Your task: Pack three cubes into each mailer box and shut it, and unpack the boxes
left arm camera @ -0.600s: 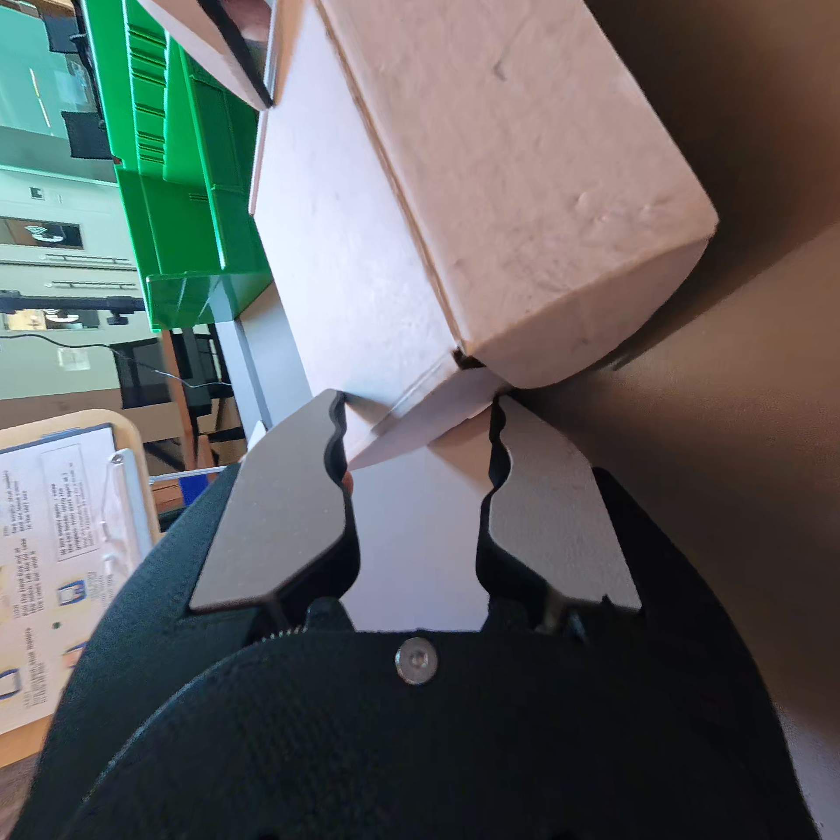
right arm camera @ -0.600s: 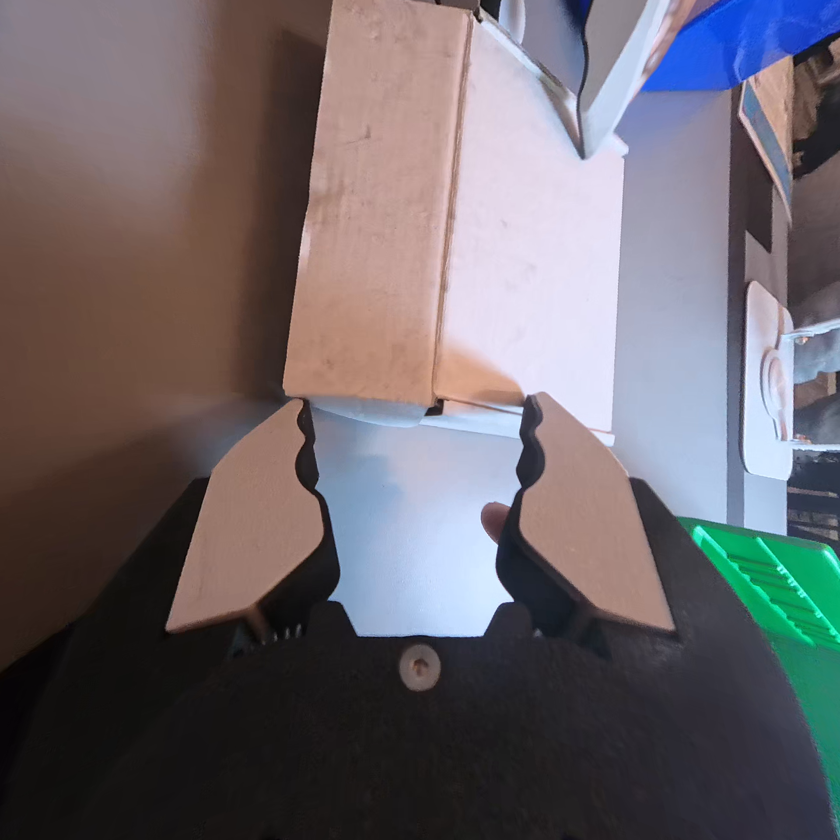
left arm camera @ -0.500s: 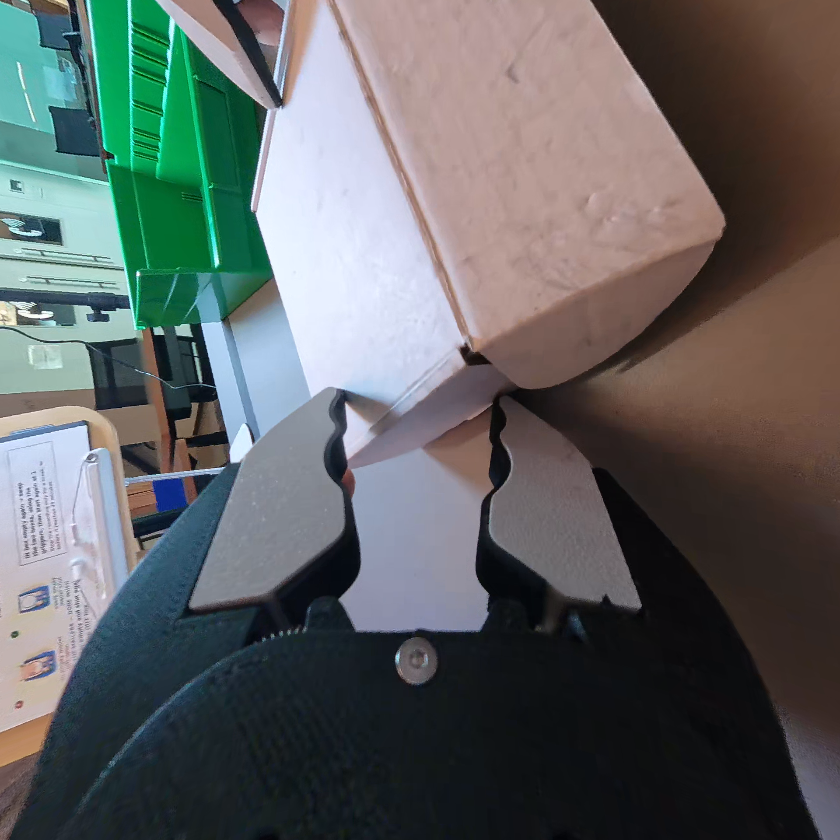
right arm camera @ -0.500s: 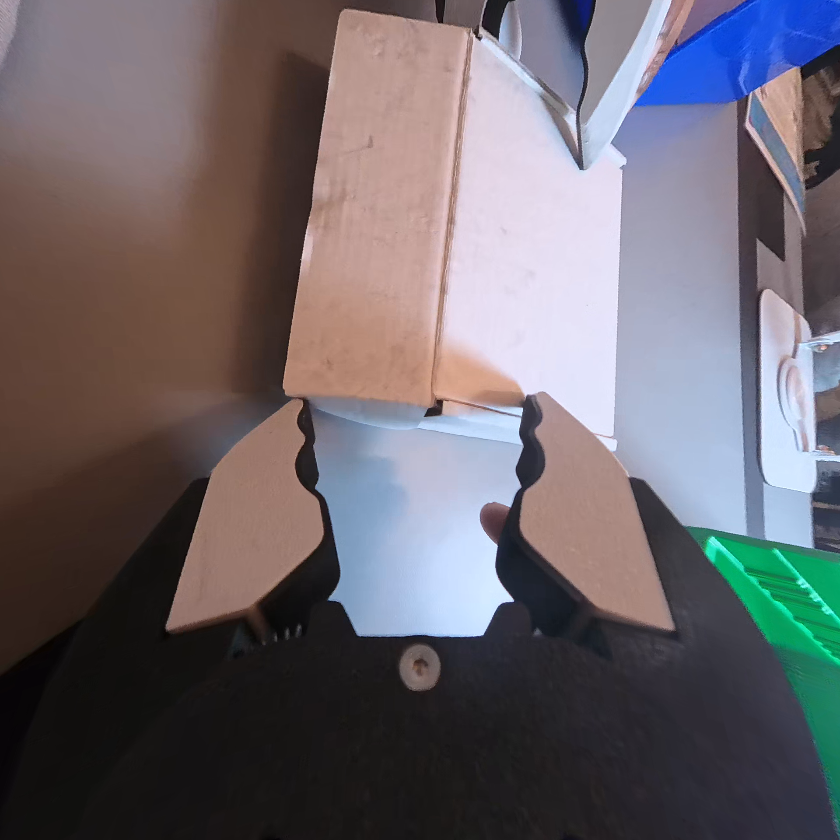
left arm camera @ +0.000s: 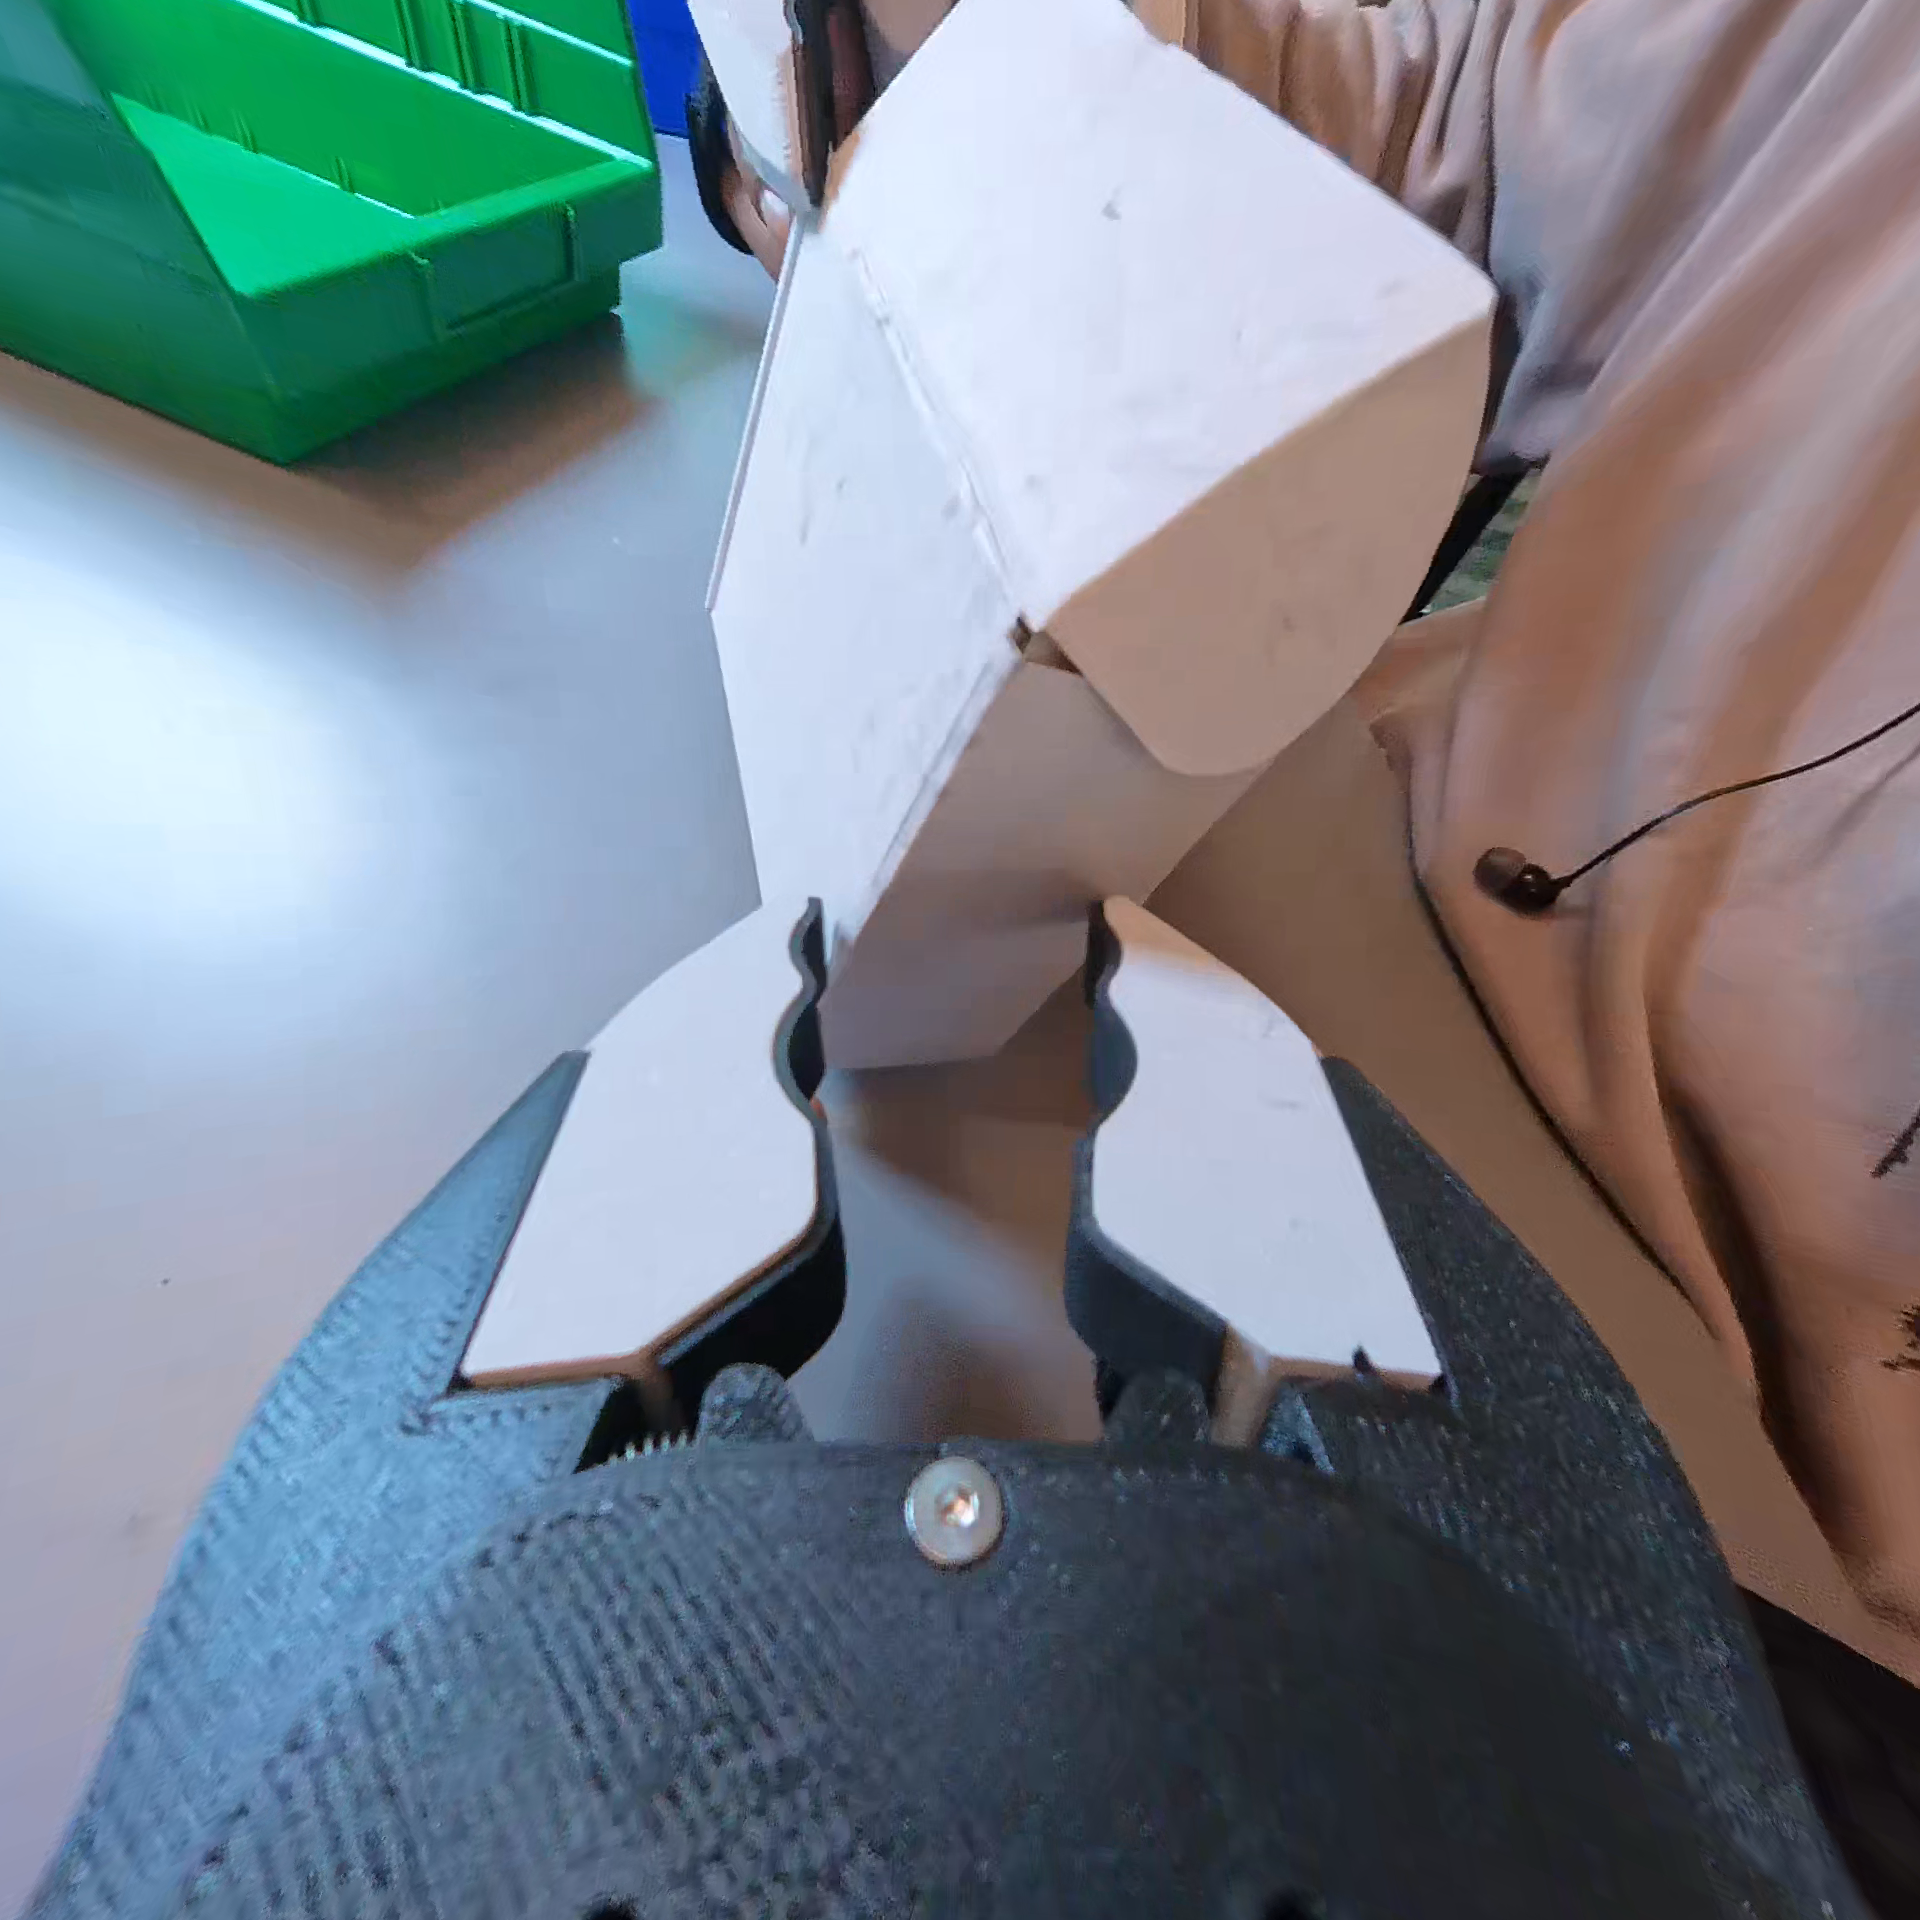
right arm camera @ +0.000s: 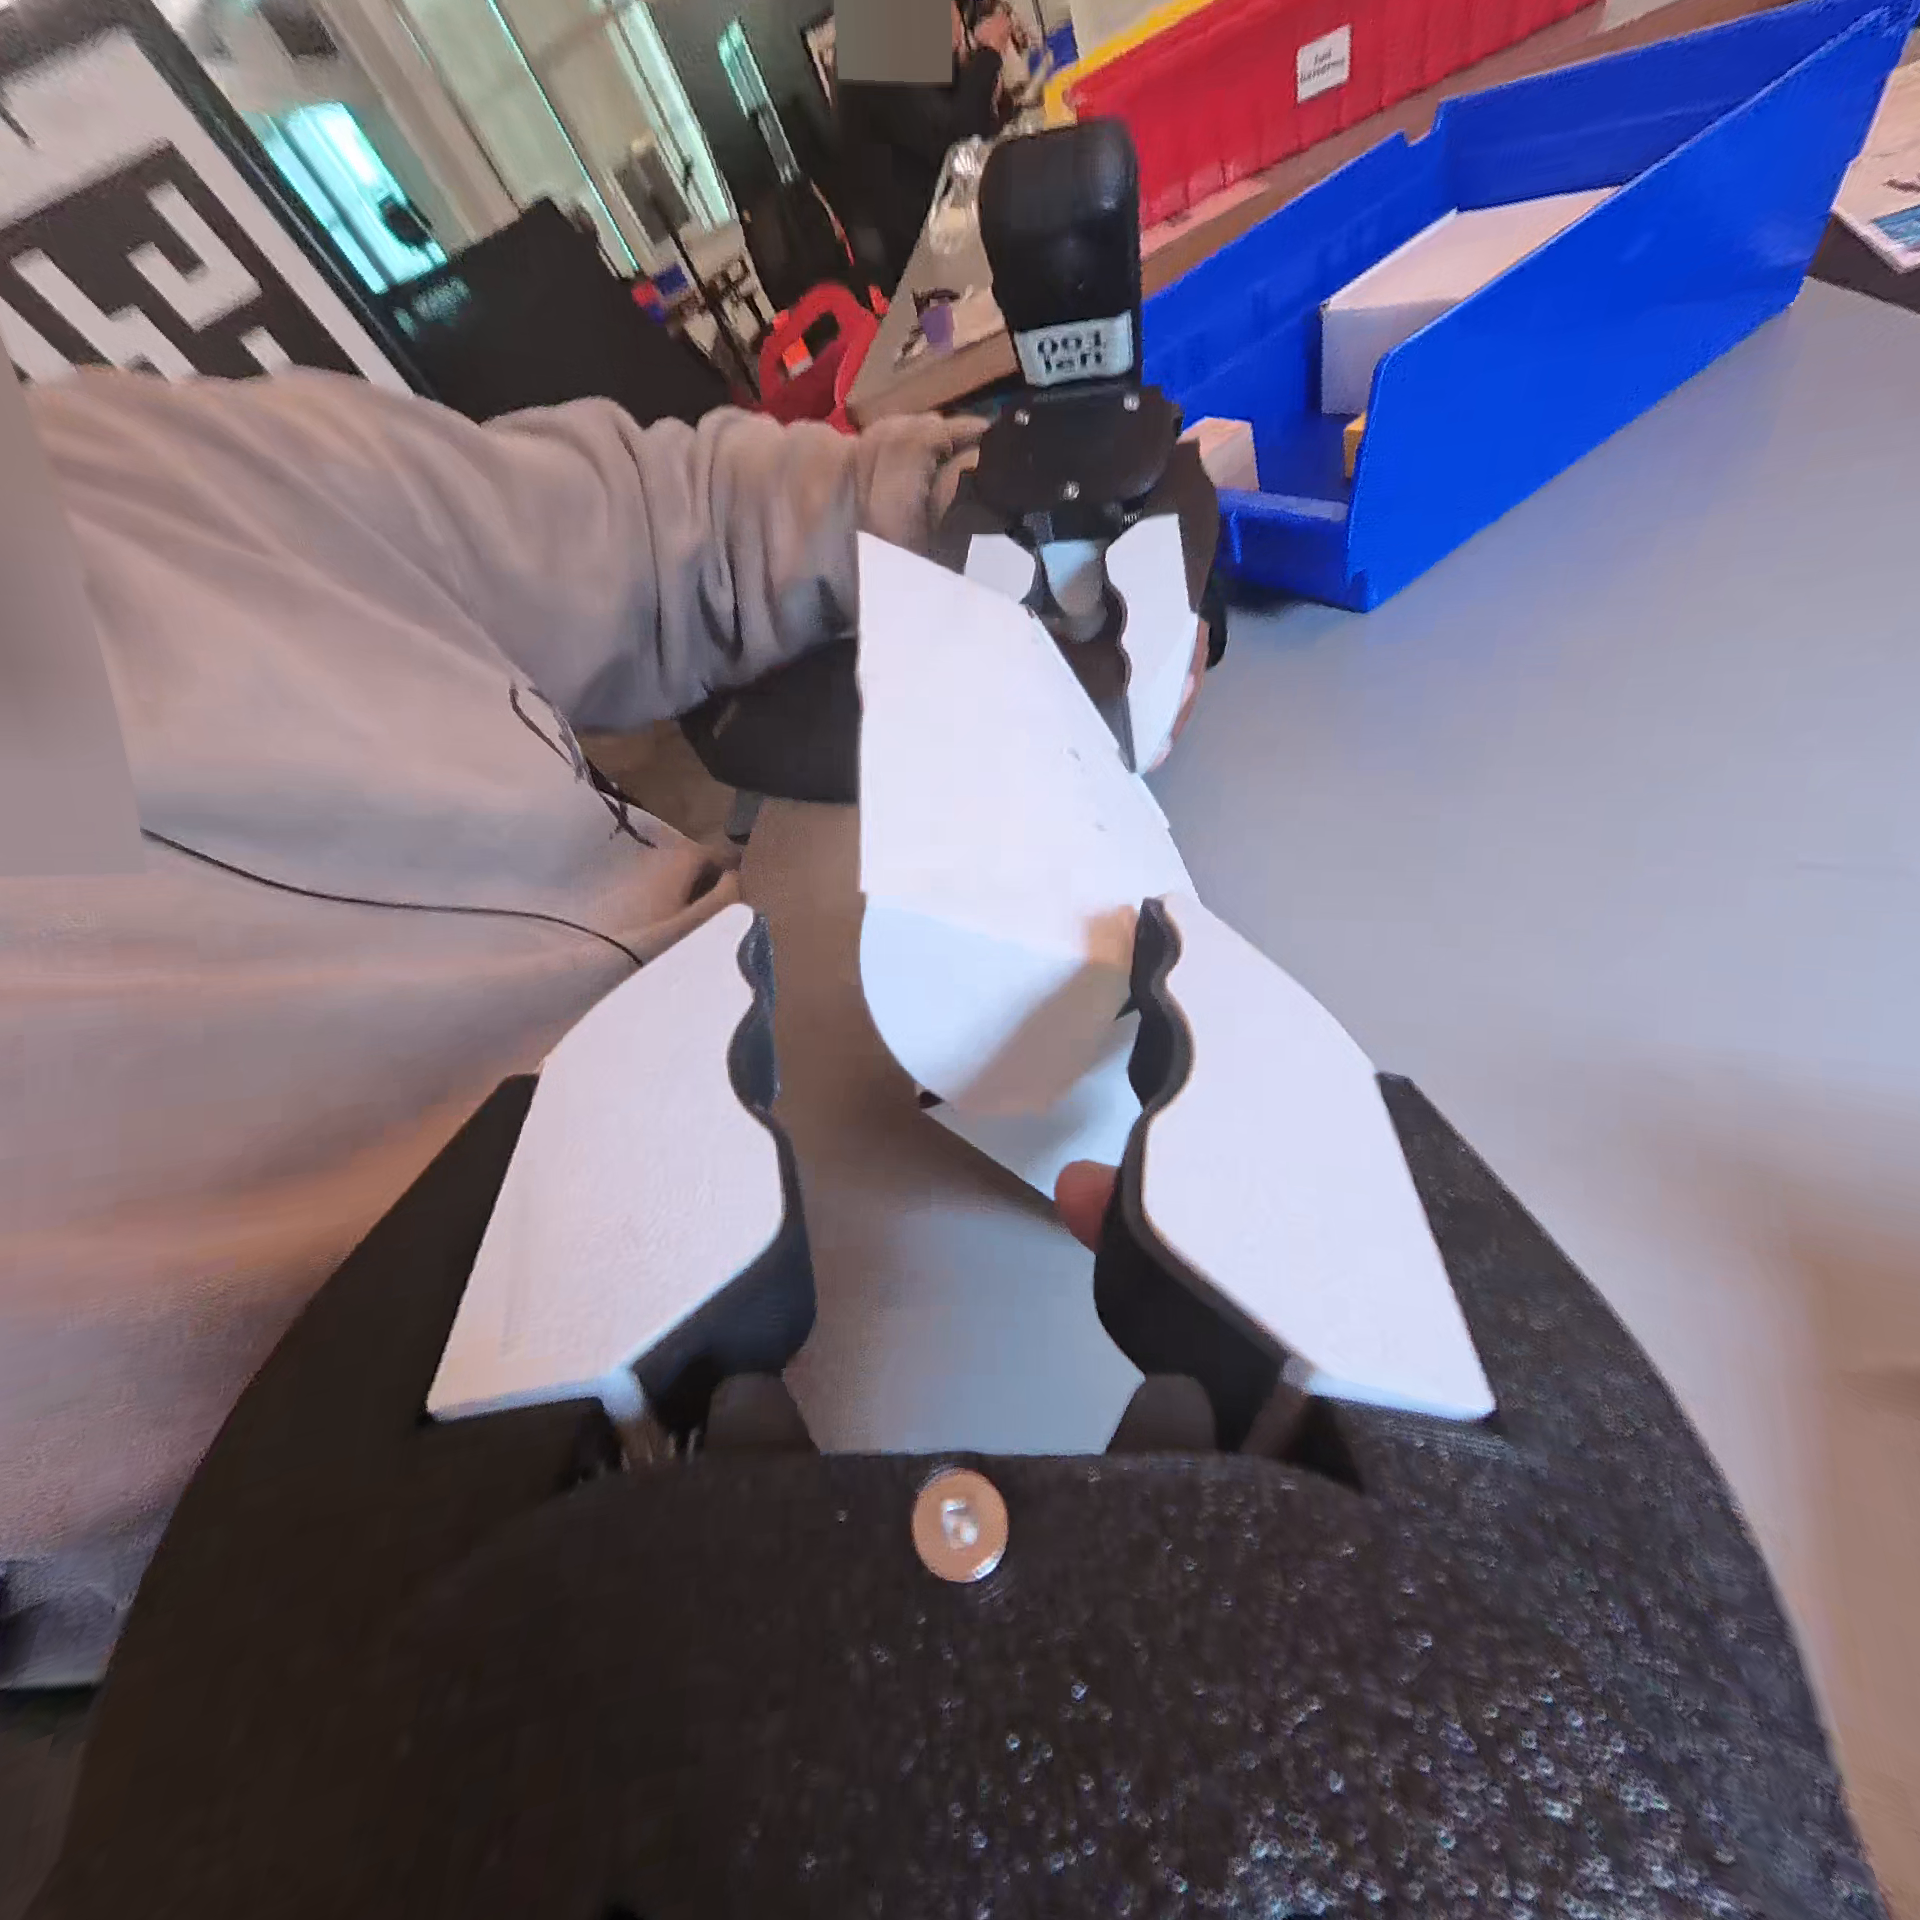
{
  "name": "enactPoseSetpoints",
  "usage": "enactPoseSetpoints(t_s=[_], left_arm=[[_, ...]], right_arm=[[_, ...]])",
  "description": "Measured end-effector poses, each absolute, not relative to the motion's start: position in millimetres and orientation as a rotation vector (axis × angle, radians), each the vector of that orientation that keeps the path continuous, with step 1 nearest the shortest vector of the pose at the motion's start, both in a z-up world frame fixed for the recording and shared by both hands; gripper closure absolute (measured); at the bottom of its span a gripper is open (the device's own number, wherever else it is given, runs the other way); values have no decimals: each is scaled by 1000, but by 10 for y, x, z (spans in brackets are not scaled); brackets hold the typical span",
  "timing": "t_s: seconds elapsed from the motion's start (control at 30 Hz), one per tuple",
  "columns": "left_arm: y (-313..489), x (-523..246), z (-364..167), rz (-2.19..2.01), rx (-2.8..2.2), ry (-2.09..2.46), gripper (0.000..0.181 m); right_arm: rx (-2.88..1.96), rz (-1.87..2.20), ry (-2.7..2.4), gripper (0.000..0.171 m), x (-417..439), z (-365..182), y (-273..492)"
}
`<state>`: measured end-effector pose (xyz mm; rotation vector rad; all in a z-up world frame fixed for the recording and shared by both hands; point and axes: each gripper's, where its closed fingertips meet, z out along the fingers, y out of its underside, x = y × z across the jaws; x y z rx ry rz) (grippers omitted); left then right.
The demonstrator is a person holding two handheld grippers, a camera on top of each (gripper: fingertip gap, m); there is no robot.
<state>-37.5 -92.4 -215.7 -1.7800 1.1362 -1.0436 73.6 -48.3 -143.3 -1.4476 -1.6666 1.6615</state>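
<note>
Counter: grey counter [left arm camera: 312, 831] below, green bin [left arm camera: 312, 197] and blue bin [right arm camera: 1558, 343] off to the sides.
Box: shut mailer box [left arm camera: 1039, 468] now swung up, airborne between both grippers.
Left gripper [left arm camera: 951, 966]: fingers narrow, gripping a box end.
Right gripper [right arm camera: 951, 961]: fingers partly spread round the other end; grip unclear.
Meaning: looks like carry-off, packing likely done.

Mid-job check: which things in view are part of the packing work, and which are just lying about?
In the job:
- white mailer box, held up between both tools
- left tool
- right tool
- blue bin with a white box inside
- green bin

Lying about:
- red bins far behind
- earphone dangling on its cable
</note>
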Motion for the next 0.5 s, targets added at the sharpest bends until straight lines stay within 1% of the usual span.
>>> enactPoseSetpoints(t_s=[0.1,0.2,0.33,0.43,0.47,0.5], left_arm=[[-984,-356,-2197,-984,-1782,1159,111],[-993,-314,-2132,-885,-1799,1128,98],[-791,-285,-2094,-576,-1816,1051,96],[-771,-228,-2073,-563,-1844,1052,96],[-757,-218,-2081,-566,-1864,1047,97],[-744,-205,-2089,-567,-1875,1045,100]], right_arm=[[-1441,1634,-1641,106,710,-1455,-445],[-1420,1547,-1672,104,719,-1448,-452],[-1390,1327,-1755,106,716,-1414,-394],[-1328,1142,-1853,112,706,-1327,-353],[-1322,1039,-1885,115,691,-1306,-303],[-1304,917,-1933,115,679,-1296,-259]])
